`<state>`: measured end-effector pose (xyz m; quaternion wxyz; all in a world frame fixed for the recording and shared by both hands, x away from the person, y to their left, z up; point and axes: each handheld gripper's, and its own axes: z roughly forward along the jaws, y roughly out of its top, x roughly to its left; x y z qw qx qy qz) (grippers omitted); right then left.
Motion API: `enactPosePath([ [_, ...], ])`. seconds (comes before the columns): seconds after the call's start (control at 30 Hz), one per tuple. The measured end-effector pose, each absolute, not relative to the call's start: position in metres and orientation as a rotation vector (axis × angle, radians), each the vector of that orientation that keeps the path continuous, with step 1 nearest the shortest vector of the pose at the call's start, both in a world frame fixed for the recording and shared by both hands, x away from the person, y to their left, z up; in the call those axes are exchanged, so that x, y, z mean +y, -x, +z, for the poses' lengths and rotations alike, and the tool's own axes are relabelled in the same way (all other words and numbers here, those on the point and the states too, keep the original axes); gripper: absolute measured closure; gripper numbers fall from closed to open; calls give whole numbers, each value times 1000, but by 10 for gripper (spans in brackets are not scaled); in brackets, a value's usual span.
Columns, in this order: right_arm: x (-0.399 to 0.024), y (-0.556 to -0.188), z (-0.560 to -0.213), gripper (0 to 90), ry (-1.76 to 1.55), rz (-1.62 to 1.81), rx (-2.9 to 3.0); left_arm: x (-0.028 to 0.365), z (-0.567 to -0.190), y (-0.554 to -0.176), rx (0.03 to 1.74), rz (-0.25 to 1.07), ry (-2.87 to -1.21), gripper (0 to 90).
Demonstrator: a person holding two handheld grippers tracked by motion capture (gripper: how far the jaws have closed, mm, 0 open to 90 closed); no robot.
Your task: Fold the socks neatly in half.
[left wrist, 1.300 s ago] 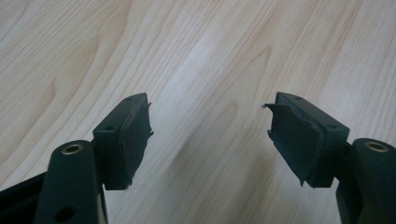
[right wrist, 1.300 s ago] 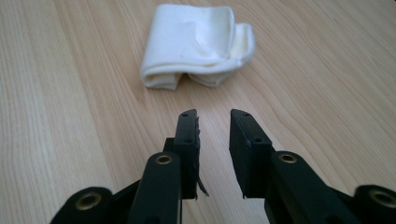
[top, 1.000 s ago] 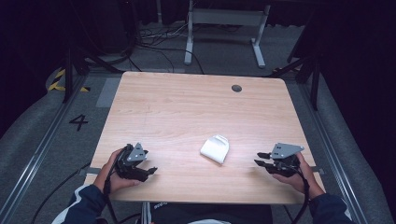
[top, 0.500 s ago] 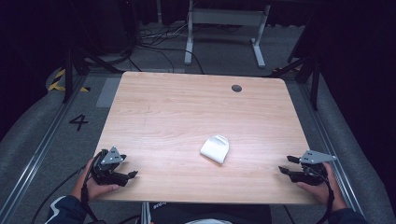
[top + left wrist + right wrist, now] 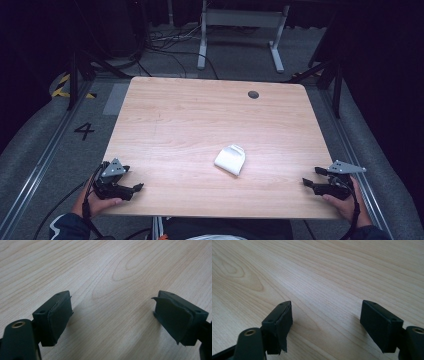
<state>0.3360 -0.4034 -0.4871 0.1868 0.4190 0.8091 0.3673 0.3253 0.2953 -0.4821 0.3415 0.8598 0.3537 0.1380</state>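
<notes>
One small white folded cloth [image 5: 230,159], rounded, lying flat.

A black "4" marks the grey floor [image 5: 84,131]

- The right gripper [image 5: 327,322] looks low along a light wooden table [image 5: 332,270], its two black jaws rising from the bottom edge of the view.
- The jaws stand wide apart and have just been opening; between them lies bare wood.
- The pad on the left jaw is frayed and peels at its lower corner.
- Each jaw casts a soft shadow on the table just beside it.
- The wood grain runs slantwise, with an oval knot pattern far left of the jaws.
</notes>
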Motion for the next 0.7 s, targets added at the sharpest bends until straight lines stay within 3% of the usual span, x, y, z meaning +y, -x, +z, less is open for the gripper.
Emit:
enactPosePath([
  [0.7, -403, -336, -487, 264, -1183, 1033, 2276, 296, -482, -325, 950, 365, -2225, 160],
])
